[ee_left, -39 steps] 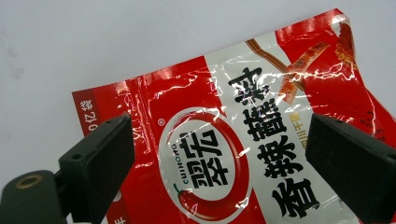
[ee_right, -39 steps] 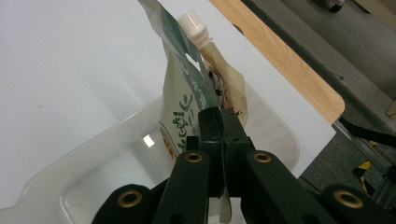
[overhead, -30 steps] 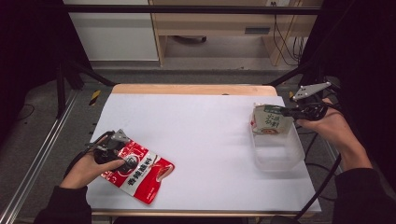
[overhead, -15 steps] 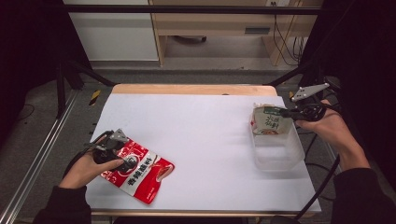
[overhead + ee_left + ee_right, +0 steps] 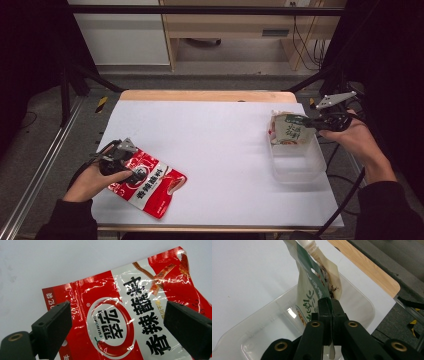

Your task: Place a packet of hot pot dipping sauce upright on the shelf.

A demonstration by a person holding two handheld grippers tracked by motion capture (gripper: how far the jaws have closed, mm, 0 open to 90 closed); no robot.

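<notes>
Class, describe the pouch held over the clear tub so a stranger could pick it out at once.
Look to the white table's right edge, where a clear plastic tub sits. The right gripper pinches a spouted pouch above it. This one is cream and green; the other pouch is red.

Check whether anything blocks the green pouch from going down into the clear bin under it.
Nothing visible does. The right claw holds the green pouch over the far end of the clear bin, whose inside looks bare. The red packet lies far off, under the left claw.
</notes>
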